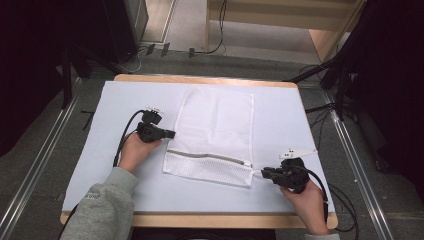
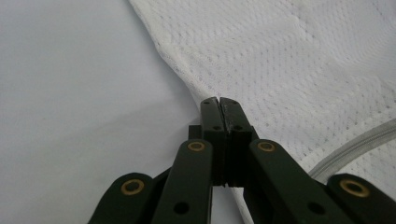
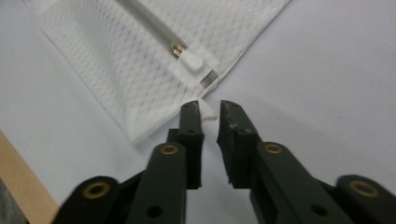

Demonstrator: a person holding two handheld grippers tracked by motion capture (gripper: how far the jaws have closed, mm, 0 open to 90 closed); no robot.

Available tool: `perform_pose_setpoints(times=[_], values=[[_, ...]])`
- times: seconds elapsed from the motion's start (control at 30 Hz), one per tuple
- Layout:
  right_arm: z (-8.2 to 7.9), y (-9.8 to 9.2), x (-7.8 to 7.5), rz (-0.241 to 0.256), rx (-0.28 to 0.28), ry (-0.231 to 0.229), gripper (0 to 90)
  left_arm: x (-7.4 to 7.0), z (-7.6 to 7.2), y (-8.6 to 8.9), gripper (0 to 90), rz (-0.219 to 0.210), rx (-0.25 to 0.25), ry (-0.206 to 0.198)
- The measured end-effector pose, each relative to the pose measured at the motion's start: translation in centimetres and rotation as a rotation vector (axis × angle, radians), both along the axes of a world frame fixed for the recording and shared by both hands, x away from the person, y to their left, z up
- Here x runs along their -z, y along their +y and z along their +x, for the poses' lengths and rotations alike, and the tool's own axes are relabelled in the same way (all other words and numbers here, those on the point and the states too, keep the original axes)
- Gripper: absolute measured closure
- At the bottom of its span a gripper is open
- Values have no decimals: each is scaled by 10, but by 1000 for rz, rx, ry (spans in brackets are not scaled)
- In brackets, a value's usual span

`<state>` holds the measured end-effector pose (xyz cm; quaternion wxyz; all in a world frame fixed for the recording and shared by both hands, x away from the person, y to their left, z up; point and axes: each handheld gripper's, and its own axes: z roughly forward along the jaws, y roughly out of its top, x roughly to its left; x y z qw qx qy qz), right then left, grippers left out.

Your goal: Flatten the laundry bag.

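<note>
A white mesh laundry bag [image 1: 215, 130] lies flat in the middle of the table. Its grey zipper [image 1: 210, 156] runs across near the front end, and the slider with its white pull [image 3: 189, 58] sits at the bag's right corner. My left gripper [image 1: 172, 134] rests at the bag's left edge. In the left gripper view its jaws [image 2: 218, 99] are pressed together on that edge of the mesh [image 2: 289, 60]. My right gripper [image 1: 263, 173] is at the bag's front right corner, standing open by a narrow gap [image 3: 208, 106] with a small white tab [image 3: 208, 112] between its tips.
A pale cloth [image 1: 290, 115] covers the wooden table [image 1: 200, 79]. The table's front edge [image 1: 200, 220] lies close behind both hands. Dark stands and cables [image 1: 340, 85] flank the table on the floor.
</note>
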<state>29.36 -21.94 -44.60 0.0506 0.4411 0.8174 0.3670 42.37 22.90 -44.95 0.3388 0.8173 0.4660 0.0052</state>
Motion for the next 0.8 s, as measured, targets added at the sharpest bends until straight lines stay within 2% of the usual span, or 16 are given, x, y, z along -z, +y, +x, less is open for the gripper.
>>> perform_pose_setpoints(times=[0.1, 0.2, 0.47, 0.8], values=[[1, -1, -3, 21, 5, -46, 713, -2, -6, 2, 900, -2, 10, -5], [2, 0, -3, 39, 10, -58, 676, -4, -10, 4, 900, -5, 15, -3], [10, 4, -2, 67, 11, -71, 655, -5, -21, 12, 900, -2, 9, -1], [18, 14, -1, 66, -22, -92, 637, -6, -32, 32, 900, -21, -38, 10]])
